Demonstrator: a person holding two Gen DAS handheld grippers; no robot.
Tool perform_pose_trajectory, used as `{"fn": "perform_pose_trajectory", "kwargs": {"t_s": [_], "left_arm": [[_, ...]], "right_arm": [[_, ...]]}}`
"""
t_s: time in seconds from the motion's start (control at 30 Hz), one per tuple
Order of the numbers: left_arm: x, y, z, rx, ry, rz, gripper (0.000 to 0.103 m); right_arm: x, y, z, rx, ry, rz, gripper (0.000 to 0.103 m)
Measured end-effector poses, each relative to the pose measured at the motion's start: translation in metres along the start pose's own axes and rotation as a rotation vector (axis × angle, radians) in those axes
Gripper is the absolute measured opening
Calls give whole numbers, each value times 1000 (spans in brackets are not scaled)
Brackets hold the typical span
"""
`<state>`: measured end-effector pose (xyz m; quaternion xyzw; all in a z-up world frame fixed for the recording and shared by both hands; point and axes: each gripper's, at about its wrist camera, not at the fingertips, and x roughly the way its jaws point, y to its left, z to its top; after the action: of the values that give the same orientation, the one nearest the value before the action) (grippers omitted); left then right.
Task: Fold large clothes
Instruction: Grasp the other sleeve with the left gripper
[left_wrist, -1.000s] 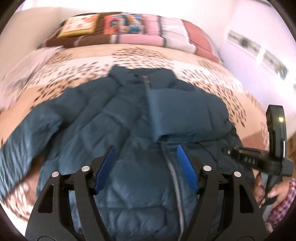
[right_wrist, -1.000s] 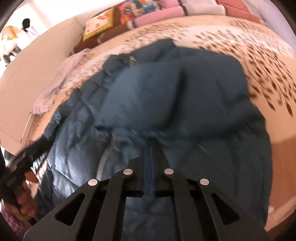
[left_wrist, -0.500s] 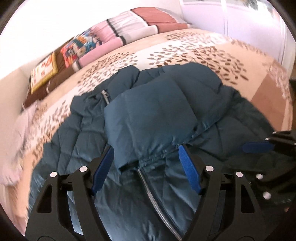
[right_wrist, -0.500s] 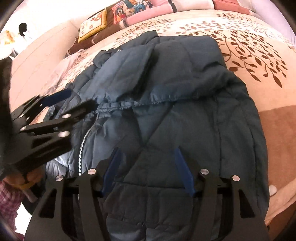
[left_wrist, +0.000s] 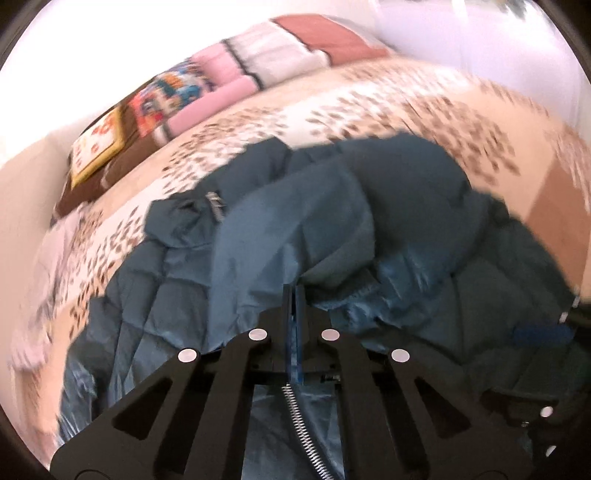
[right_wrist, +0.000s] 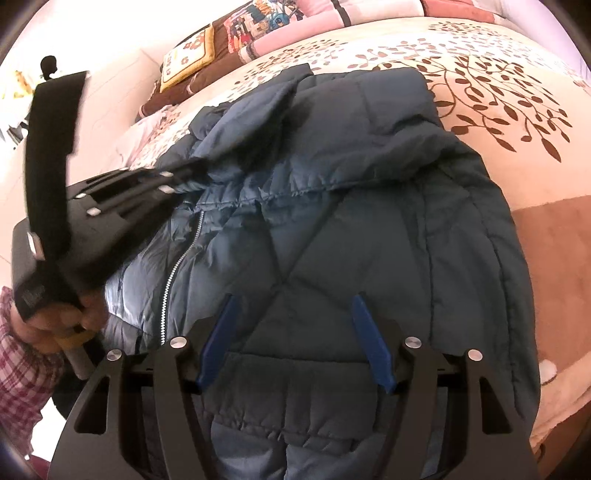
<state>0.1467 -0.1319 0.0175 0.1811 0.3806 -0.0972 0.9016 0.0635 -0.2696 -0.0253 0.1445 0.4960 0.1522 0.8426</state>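
The left claw (left_wrist: 294, 295) has just clenched on the folded sleeve's cuff of the blue jacket (right_wrist: 332, 206) mid-bed; the right claw (right_wrist: 295, 332), just released, hovers above. Sleeve adjustment likely follows.

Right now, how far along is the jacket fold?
Done: one sleeve lies folded across the jacket front. In hand: the left hand-held gripper has just closed, pinching that sleeve's cuff edge; the right hand-held gripper hangs open over the body. Left: the remaining folds.
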Motion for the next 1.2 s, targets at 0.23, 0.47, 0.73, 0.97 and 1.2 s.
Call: {"fn": "perform_pose_trajectory", "kwargs": {"t_s": [0.23,0.47,0.73,0.97,1.2], "left_arm": [[-17,65,-12,-210,-14,39,2],[2,117,-48,-428,61,36,1],[30,151,-73,-609,115,-40,42],[55,170,-93,-813,165,-98,68],[74,182,-89,-913,128,-118,24]], "right_arm": [[0,2,-3,-15,-1,-3,65],[1,7,-6,-37,4,-19,65],[6,13,-9,-70,12,-50,69],[12,16,-11,-90,20,-69,73],[16,22,-13,-115,22,-106,75]]}}
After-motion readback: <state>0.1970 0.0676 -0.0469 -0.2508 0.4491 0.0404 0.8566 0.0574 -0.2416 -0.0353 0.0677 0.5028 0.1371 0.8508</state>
